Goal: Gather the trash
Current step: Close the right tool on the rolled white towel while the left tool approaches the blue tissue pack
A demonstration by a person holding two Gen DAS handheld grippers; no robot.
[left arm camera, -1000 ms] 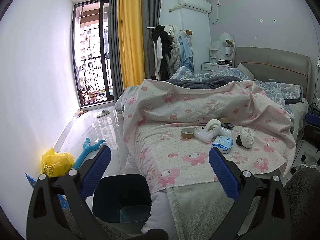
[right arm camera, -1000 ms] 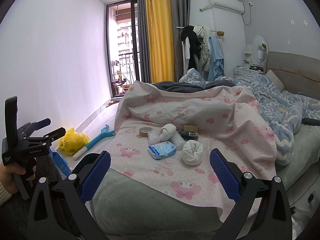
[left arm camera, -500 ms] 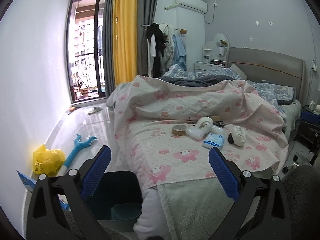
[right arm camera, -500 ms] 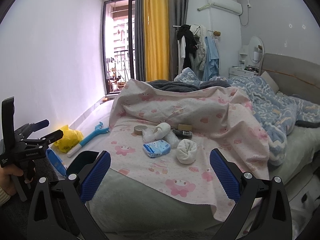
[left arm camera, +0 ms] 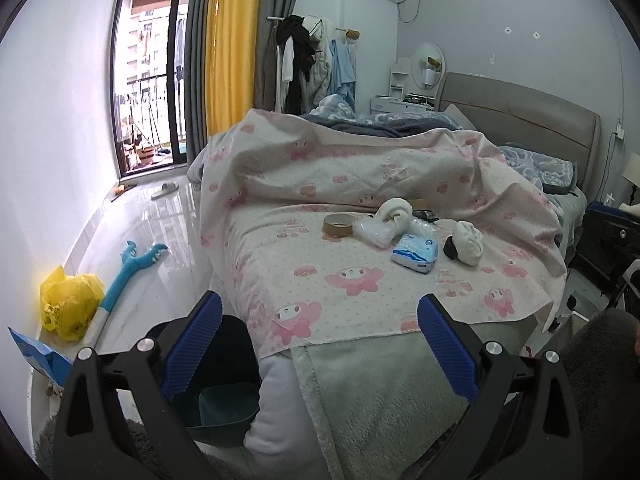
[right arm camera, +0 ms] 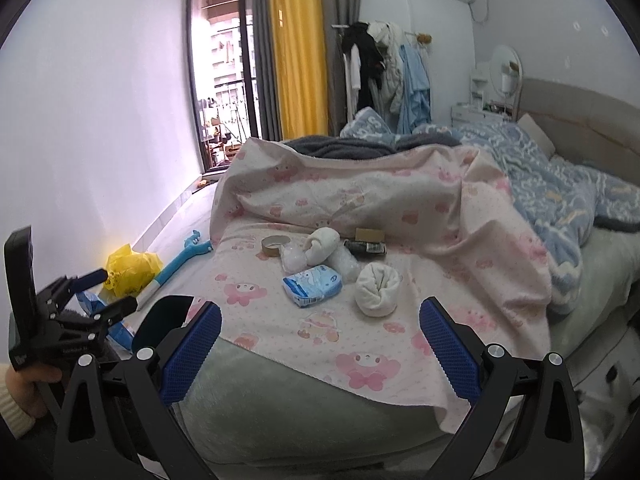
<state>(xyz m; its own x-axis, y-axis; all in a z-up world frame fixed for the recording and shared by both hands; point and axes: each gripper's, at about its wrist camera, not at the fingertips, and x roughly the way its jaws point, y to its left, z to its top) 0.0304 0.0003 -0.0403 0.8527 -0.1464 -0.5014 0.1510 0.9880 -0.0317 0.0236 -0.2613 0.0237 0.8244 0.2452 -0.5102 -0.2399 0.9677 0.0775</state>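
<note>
Several items lie on the pink patterned sheet of the bed [left arm camera: 304, 256]: a tape roll [left arm camera: 339, 224] [right arm camera: 274, 245], a blue tissue pack [left arm camera: 414, 253] [right arm camera: 313, 285], clear plastic wrap [left arm camera: 374, 232] [right arm camera: 293, 259], two white rolled socks [left arm camera: 468, 242] [right arm camera: 378, 289], a small dark bottle [right arm camera: 365, 246]. A dark green bin [left arm camera: 224, 396] stands on the floor by the bed's corner. My left gripper [left arm camera: 318, 352] is open and empty, near the bed's foot above the bin. My right gripper [right arm camera: 320, 356] is open and empty over the bed's edge. The left gripper also shows in the right wrist view [right arm camera: 92, 300].
A yellow plastic bag [left arm camera: 68, 304] [right arm camera: 130, 266], a blue toy stick [left arm camera: 128, 264] and a blue packet [left arm camera: 36, 354] lie on the floor by the left wall. A blue quilt [right arm camera: 560, 184] covers the bed's right side. A dark nightstand [left arm camera: 612, 248] stands right.
Both grippers have moved nearer the bed and risen slightly; the items on the sheet look closer. Both jaws stay open.
</note>
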